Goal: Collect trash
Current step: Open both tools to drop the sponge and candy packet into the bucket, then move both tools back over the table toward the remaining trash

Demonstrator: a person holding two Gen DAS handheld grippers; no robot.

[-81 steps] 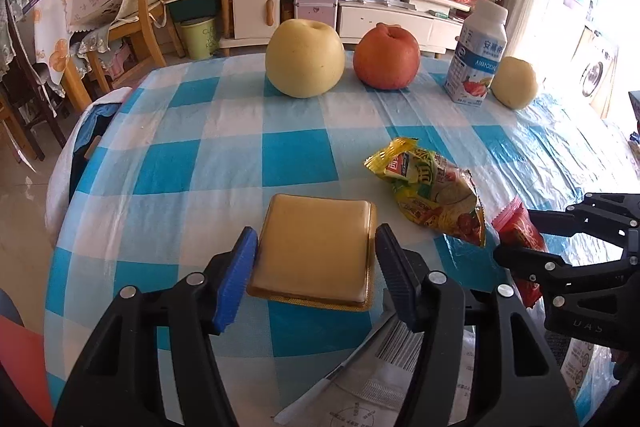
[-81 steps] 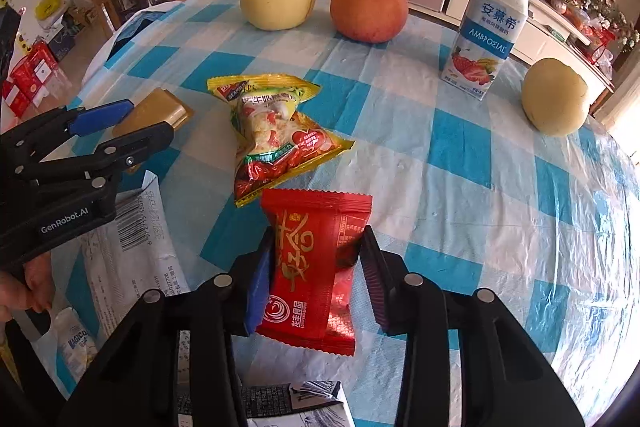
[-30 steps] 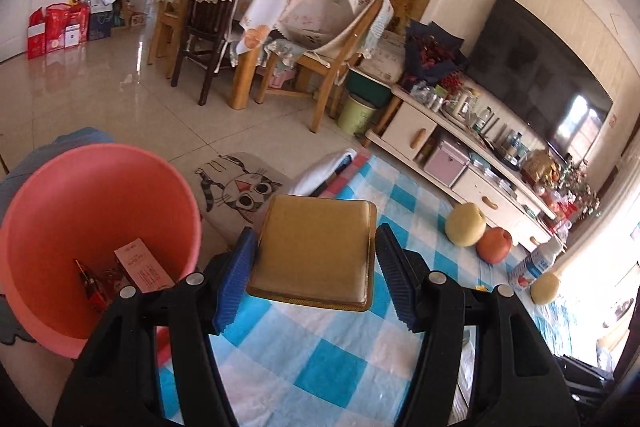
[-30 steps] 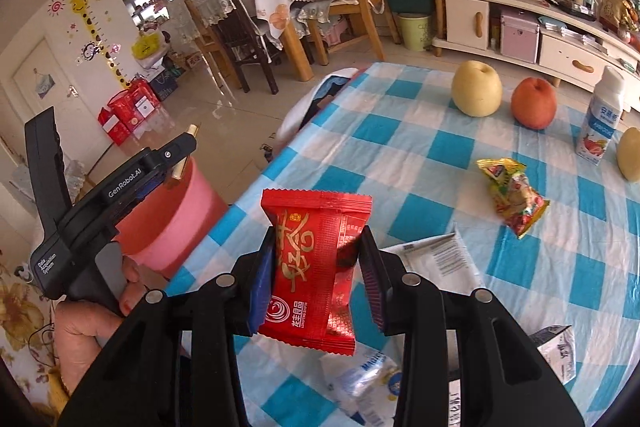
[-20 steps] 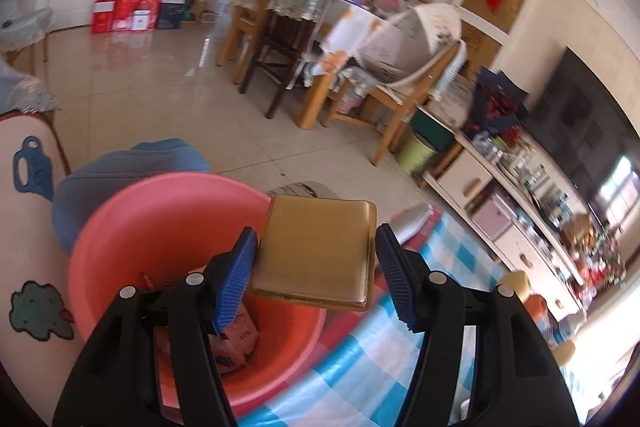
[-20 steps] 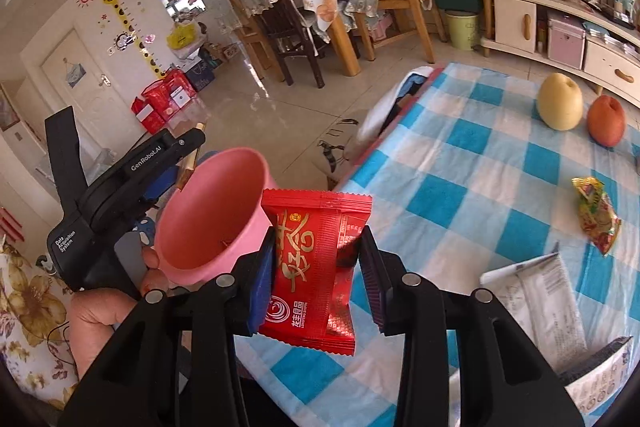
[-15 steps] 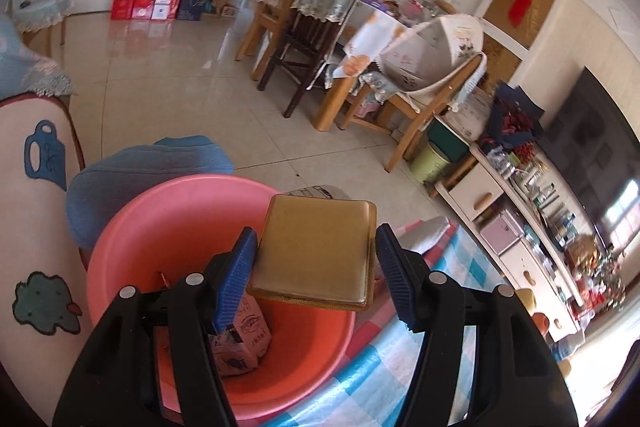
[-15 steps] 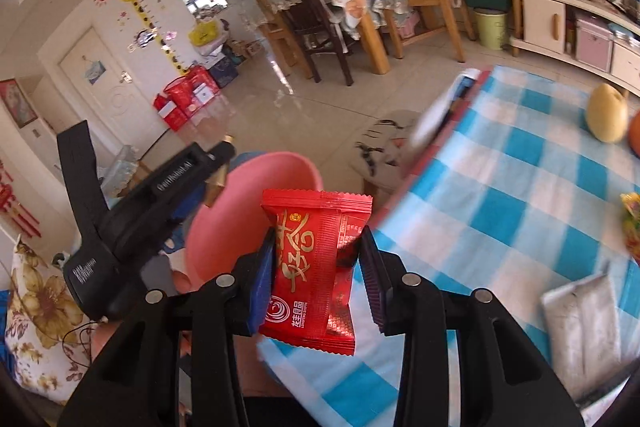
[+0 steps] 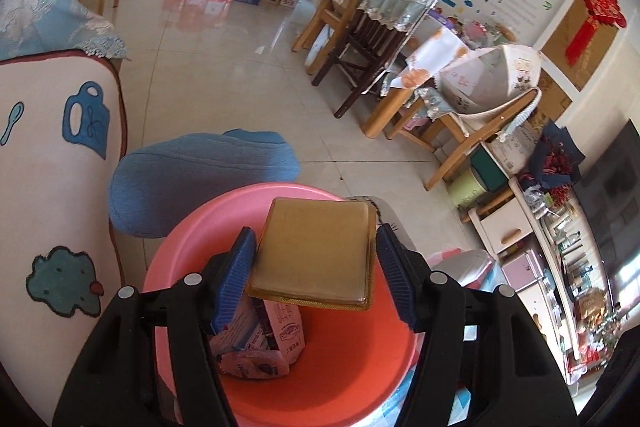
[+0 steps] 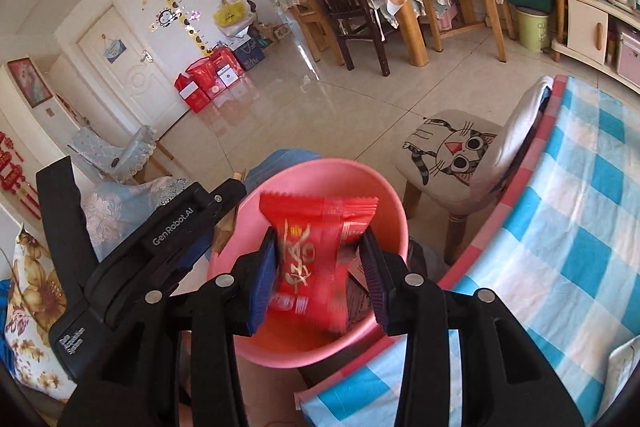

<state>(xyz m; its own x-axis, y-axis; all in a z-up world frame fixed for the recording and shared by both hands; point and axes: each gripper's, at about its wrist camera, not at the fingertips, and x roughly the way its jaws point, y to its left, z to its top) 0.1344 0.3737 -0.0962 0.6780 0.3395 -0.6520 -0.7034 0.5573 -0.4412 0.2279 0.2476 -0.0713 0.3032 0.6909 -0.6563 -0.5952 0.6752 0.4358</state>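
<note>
A flat gold packet [image 9: 312, 255] sits between the blue pads of my left gripper [image 9: 316, 233], which is shut on it while its jaws begin opening. It hangs over the pink basin [image 9: 192, 227], which holds crumpled cartons [image 9: 260, 339]. In the right wrist view the red snack packet [image 10: 316, 259] is blurred and loose between the jaws of my right gripper [image 10: 318, 239], which are opening above the same basin [image 10: 384, 195]. The left gripper [image 10: 230, 203] reaches over the basin's left rim.
A stool with a cat-face cushion [image 10: 452, 151] stands right of the basin, beside the blue-checked table [image 10: 580, 227]. A blue cushion [image 9: 200, 171] lies behind the basin and a patterned sofa arm [image 9: 52, 167] is at left. Wooden chairs stand farther off on the tiled floor.
Both grippers swung from the table's edge to above the basin. The right jaws have widened and the red packet, sharp and gripped before, is now blurred and slipping.
</note>
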